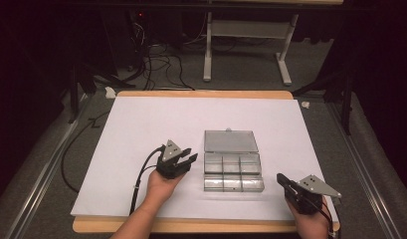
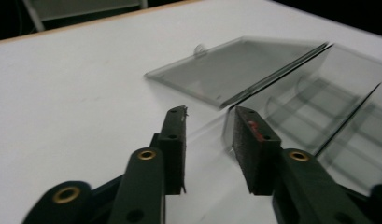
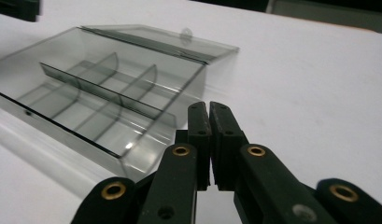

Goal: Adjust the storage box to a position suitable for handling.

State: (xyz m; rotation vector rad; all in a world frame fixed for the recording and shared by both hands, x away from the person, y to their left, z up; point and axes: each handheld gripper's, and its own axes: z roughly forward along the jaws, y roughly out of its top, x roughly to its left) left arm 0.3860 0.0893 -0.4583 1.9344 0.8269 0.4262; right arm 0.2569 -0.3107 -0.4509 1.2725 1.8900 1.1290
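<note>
On the white table top [image 1: 141,129], an empty clear compartment box [image 1: 233,172] lies with its lid flat, the left gripper [image 1: 183,160] parted beside it, the right gripper [image 1: 285,181] pressed closed on nothing, so closing that lid looks next.

A clear, grey-tinted plastic compartment box [image 1: 233,172] lay open near the middle of the white tabletop [image 1: 141,129]. Its hinged lid [image 1: 230,141] was folded fully back and rested flat on the table on the far side, with a small tab at its far edge. The tray part was split by thin dividers into six compartments, two rows of three, and all of them looked empty.
</note>
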